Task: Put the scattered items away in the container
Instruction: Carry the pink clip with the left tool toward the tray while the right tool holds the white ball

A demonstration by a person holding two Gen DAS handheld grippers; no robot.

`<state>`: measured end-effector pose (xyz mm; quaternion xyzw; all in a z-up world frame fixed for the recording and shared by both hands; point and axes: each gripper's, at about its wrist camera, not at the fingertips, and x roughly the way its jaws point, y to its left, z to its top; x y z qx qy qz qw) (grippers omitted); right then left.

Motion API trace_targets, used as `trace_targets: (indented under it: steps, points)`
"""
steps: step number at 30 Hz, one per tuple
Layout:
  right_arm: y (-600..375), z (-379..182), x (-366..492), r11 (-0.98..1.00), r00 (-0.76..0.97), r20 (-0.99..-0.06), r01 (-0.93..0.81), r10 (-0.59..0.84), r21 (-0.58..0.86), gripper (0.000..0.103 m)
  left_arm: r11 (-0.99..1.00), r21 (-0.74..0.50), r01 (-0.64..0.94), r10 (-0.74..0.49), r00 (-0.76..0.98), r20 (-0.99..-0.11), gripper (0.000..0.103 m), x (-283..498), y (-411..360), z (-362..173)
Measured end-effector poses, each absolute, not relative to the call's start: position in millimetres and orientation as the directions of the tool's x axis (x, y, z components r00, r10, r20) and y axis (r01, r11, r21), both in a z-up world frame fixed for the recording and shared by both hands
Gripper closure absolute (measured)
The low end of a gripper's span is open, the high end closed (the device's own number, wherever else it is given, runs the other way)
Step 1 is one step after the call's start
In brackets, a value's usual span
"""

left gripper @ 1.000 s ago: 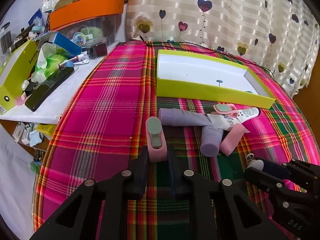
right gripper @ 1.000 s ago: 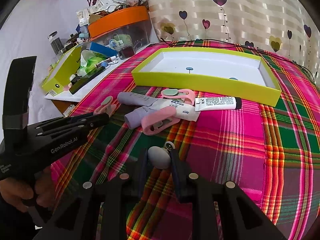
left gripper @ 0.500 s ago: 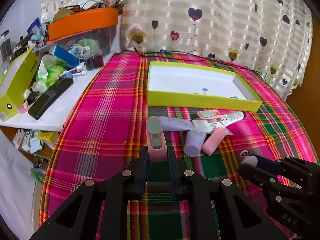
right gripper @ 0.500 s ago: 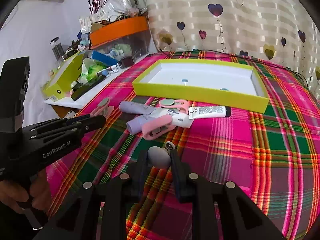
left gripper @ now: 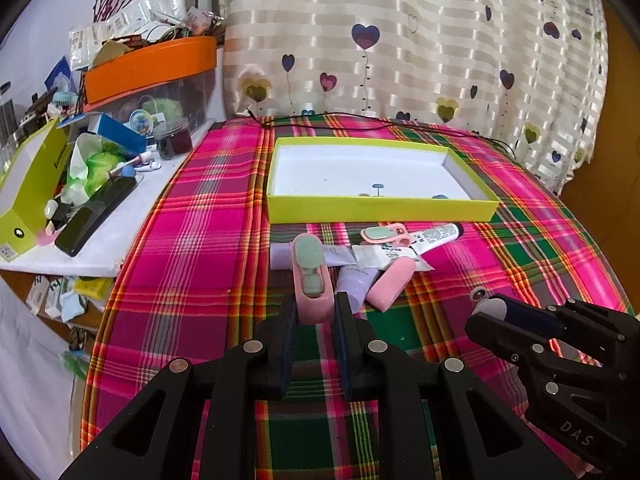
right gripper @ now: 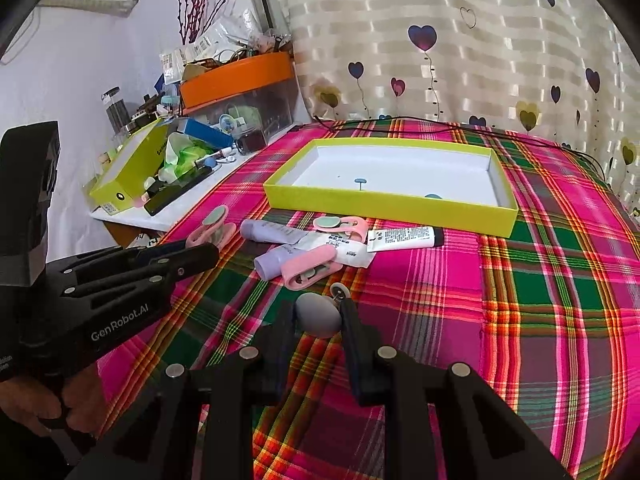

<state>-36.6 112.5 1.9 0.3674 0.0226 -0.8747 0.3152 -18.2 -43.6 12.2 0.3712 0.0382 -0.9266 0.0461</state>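
My left gripper (left gripper: 315,302) is shut on a pink clip with a green pad (left gripper: 310,268), held above the plaid cloth. My right gripper (right gripper: 317,309) is shut on a grey egg-shaped piece with a small ring (right gripper: 318,316). Each gripper also shows in the other view: the right gripper (left gripper: 486,312) at the lower right, the left gripper (right gripper: 204,250) at the left. The yellow-green box (left gripper: 380,211) (right gripper: 384,205), white inside, lies beyond both. In front of it lie purple tubes (right gripper: 272,260), another pink clip (right gripper: 340,224), a pink case (left gripper: 390,284) and a white tube (right gripper: 404,238).
A white side table (left gripper: 120,232) on the left carries an orange-lidded clear bin (left gripper: 152,64), an open yellow-green carton (left gripper: 28,188) and loose clutter. A black cable (left gripper: 400,126) runs along the back of the cloth, under the heart-patterned curtain. A hand (right gripper: 36,404) grips the left tool.
Both grippers have risen and drawn back from the pile, each carrying its item. The box and the scattered items now look smaller and farther off.
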Motion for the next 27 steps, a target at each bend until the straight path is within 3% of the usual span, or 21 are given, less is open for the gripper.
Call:
trace_targets:
  steps: [27]
  points:
    - [129.6, 32.4, -31.5, -0.825, -0.609, -0.601, 0.541, -0.517, 0.161, 0.079, -0.998, -0.006, 0.064, -0.047, -0.78, -0.624, 0.085, -14.6, -20.5, 42.6]
